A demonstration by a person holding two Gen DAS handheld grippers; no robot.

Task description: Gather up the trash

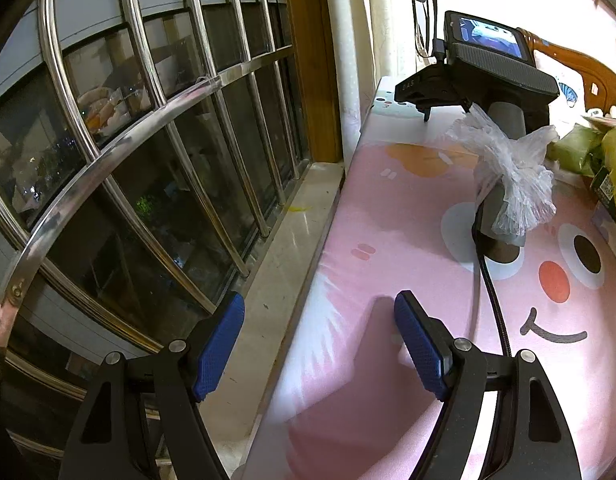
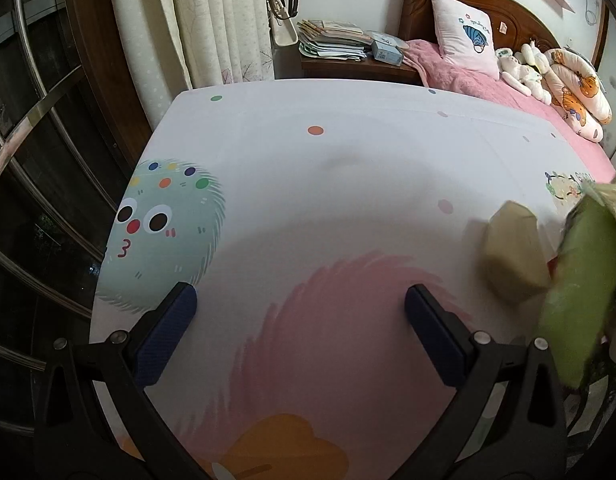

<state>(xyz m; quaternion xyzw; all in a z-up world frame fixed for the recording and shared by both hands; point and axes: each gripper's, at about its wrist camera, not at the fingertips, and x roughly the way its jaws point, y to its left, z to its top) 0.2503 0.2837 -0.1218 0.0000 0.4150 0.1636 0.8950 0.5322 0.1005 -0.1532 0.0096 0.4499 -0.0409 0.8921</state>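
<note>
Surface: cartoon-print table (image 2: 348, 184) by window, bedroom behind.
Trash: my green wrapper (image 2: 580, 280), tan lump (image 2: 512, 256), both right of right gripper (image 2: 299, 332).
Jaws: both wide apart, empty.
Left gripper (image 1: 320, 344): farther off.

A home bedroom: a bed (image 2: 520, 92) with a carved wooden headboard (image 2: 468, 4), pink bedding, a pillow (image 2: 464, 36) and stuffed toys (image 2: 524, 64), a bedside cabinet (image 2: 356, 65) stacked with papers, pale curtains (image 2: 211, 20), and a barred window (image 1: 127, 140) beside the cartoon-printed surface (image 2: 348, 184).
</note>
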